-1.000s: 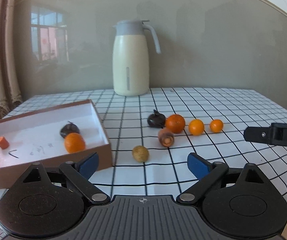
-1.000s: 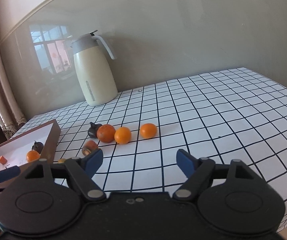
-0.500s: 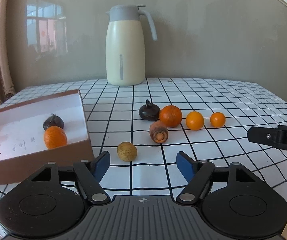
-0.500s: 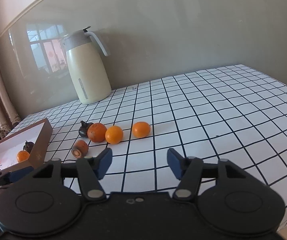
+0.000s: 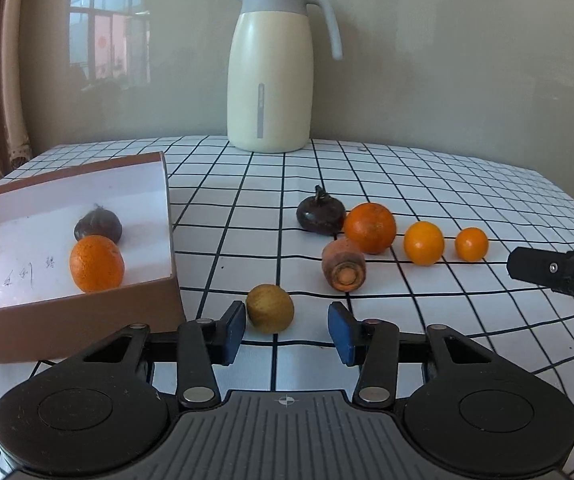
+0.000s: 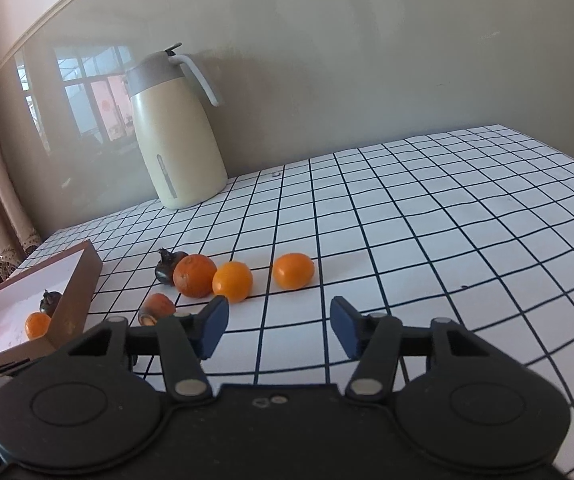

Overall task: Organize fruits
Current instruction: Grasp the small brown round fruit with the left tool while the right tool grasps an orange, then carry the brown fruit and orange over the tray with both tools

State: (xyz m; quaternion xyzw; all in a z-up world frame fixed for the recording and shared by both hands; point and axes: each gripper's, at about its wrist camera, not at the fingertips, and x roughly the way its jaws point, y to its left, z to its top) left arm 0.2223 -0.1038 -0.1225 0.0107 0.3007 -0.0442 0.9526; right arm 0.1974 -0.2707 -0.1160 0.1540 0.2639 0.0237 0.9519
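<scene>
Left wrist: box (image 5: 87,316) beside longan (image 5: 269,308).

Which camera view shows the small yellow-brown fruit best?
The left wrist view. There the yellow-brown fruit lies whole on the tablecloth, just ahead of the open left gripper and nearer its left finger, which it does not touch. In the right wrist view I cannot find it; the right gripper's body probably hides it.

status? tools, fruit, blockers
Left tool closing, yellowish fruit between pads, ungripped. Right tool open, empty. Box close beside; nothing blocking.
</scene>
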